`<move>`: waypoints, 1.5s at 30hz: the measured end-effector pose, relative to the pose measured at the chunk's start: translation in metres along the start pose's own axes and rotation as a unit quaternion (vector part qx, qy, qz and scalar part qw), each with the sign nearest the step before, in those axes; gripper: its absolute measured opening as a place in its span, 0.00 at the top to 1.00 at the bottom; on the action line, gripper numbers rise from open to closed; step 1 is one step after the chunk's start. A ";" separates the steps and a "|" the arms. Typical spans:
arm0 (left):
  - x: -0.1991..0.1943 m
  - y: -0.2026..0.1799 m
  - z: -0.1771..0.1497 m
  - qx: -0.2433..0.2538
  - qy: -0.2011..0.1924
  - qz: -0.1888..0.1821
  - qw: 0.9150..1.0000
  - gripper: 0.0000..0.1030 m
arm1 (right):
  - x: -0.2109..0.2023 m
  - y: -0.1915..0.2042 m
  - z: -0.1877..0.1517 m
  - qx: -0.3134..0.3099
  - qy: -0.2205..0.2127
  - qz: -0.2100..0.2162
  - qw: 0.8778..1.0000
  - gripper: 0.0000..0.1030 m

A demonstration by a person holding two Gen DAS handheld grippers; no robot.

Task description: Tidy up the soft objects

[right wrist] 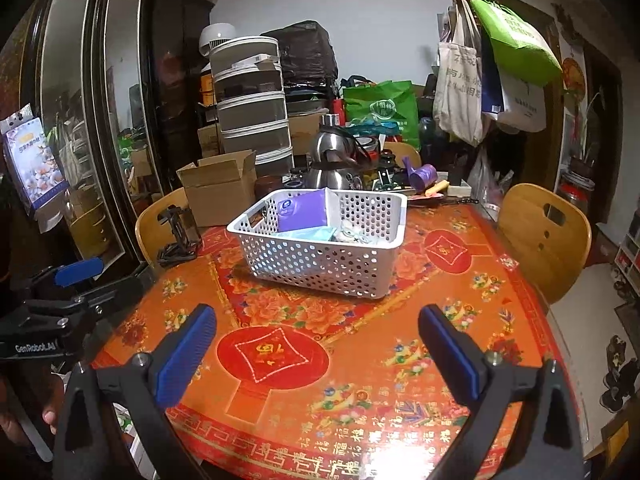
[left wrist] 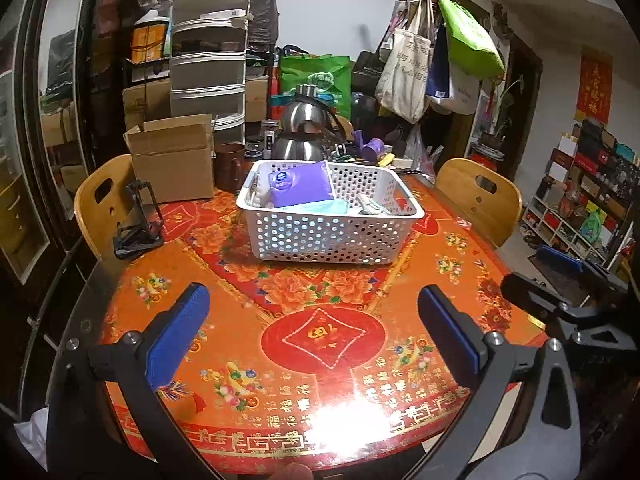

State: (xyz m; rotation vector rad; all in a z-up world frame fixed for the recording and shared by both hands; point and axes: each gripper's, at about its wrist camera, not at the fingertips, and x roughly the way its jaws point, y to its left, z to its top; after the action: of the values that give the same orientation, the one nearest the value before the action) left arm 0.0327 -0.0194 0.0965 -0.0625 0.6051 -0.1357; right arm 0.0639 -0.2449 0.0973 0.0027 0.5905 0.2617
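White plastic basket point(left wrist: 332, 236) stands on the red and orange flowered bench point(left wrist: 320, 344), ahead of both claws and well apart from them, with bare cloth between. It already holds the soft things: a purple tissue pack point(left wrist: 302, 186) leaning in its left half, a pale green soft pack point(left wrist: 320, 207) lying in front of that, and a small crumpled light item point(right wrist: 350, 234) on the right side of the divider; what that item is cannot be made out.

Left claw point(left wrist: 314, 332) is released, its blue pads spread wide with nothing between them. Right claw point(right wrist: 318, 354) is likewise released and empty.

From the left view the basket lies straight ahead, a little above centre, its long side running across the view. From the right view it sits ahead and slightly left, turned so a corner points toward the claw. Neither claw looks clearly nearer. No loose soft thing shows on the bench near either claw, so the sorting looks largely finished.
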 end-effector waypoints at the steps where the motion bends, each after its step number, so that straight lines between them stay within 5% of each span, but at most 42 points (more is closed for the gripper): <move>1: 0.002 0.001 0.001 0.001 0.001 0.001 1.000 0.00 | 0.000 0.000 0.000 0.000 0.000 0.000 1.000 0.02; 45: 0.010 0.001 0.000 0.007 -0.001 0.007 1.000 0.00 | 0.003 -0.003 0.000 0.001 0.007 0.000 1.000 0.02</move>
State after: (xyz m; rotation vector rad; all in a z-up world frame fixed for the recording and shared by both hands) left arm 0.0413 -0.0204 0.0907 -0.0453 0.6027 -0.1262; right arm 0.0668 -0.2471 0.0951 0.0019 0.6050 0.2618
